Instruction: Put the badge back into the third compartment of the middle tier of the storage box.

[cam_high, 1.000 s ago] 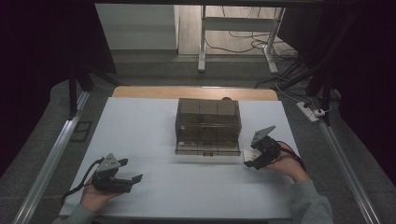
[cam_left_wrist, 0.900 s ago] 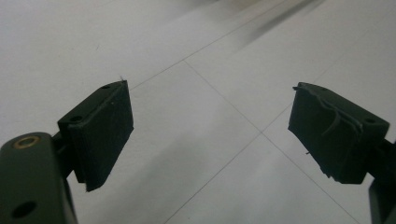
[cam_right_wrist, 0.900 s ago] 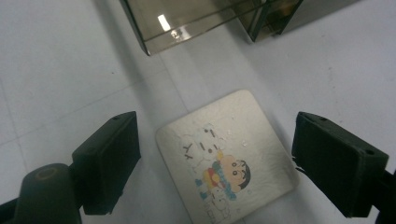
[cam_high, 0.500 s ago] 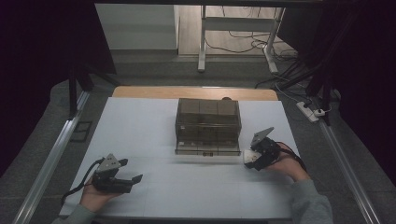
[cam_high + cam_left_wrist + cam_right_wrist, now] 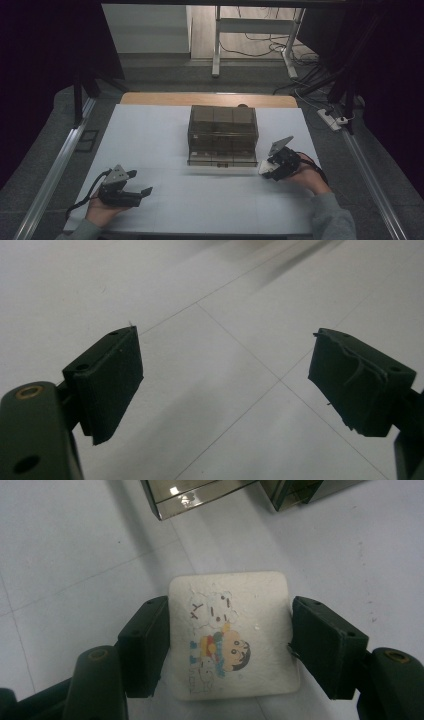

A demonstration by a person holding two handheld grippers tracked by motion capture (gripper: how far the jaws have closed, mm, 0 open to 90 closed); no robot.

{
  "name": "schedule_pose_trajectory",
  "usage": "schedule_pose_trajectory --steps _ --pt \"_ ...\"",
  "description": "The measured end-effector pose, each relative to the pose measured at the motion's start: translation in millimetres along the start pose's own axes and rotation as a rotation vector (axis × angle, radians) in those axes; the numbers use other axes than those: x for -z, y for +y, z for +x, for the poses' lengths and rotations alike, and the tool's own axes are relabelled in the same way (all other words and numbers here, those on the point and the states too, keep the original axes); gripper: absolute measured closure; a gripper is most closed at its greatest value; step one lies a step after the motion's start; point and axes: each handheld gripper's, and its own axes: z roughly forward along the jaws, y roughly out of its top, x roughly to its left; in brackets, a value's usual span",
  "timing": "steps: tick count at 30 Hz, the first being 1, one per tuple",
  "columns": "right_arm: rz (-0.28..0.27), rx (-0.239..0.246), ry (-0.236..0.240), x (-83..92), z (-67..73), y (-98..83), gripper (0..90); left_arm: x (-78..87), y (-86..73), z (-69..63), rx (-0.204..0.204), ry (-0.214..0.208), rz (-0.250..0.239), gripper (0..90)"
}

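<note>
R gripper (image 5: 230, 645) jaws have just closed — clamped on white rounded-square cartoon-print pad (image 5: 232, 635); L gripper (image 5: 225, 385) jaws apart, nothing between.

The smoky storage box (image 5: 200, 497) is cut off by the right gripper view's top edge, its contents unreadable.

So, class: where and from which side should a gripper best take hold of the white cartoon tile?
Grip the tile by its two opposite straight edges, coming from above. It lies flat and thin, so only its edges offer purchase, as the right gripper shows.
</note>
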Motion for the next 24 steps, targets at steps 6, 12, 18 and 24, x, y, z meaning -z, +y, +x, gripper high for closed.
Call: schedule_pose_trajectory --steps 6,12,18,24 --pt "0.008 0.010 -0.024 1.1 2.4 2.7 32.9 0.4 0.1 0.0 0.002 -0.005 -0.001 13.6" --pt "-0.011 -0.021 -0.037 6.0 -1.3 -1.4 33.0 0.6 0.0 0.1 0.000 -0.004 -0.001 13.6" --pt "-0.076 -0.043 -0.044 16.8 -4.0 -3.7 33.0 0.3 0.0 0.1 0.001 -0.004 0.000 13.6" --pt "-0.121 -0.062 -0.054 24.9 -6.7 -7.0 33.0 0.5 -0.1 0.2 0.001 -0.004 0.000 13.6"
